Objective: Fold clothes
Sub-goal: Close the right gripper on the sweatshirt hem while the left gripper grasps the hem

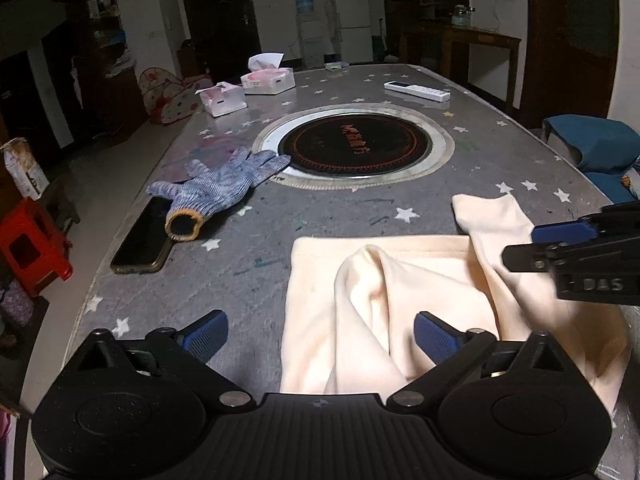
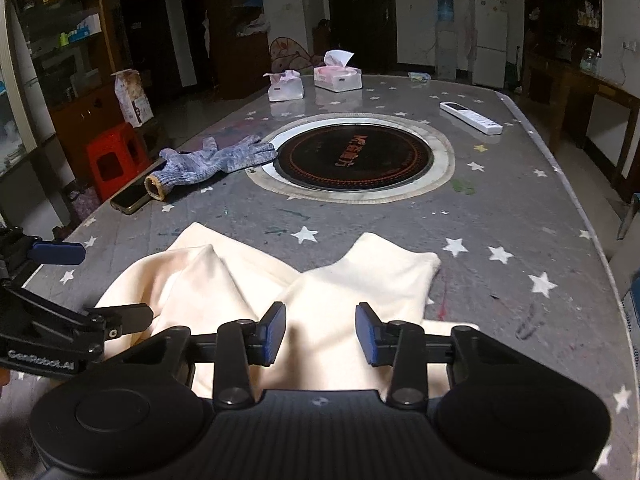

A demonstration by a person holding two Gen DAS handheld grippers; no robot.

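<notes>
A cream garment (image 1: 400, 292) lies rumpled at the near edge of the grey star-patterned table (image 1: 320, 216); it also shows in the right wrist view (image 2: 256, 280). My left gripper (image 1: 320, 338) is open and empty, its right pad over the cloth's left part, its left pad over bare table. My right gripper (image 2: 321, 334) is open, hovering just above the middle of the garment, holding nothing. The right gripper also shows in the left wrist view (image 1: 560, 248), at the garment's right side. The left gripper shows at the left edge of the right wrist view (image 2: 80, 288).
A blue knit glove (image 1: 216, 188) lies partly on a black phone (image 1: 144, 236) at the left. A round induction hob (image 1: 354, 146) sits in the table's middle. Two tissue boxes (image 1: 268, 78) and a white remote (image 1: 416, 90) are far back. A red stool (image 1: 32, 244) stands left.
</notes>
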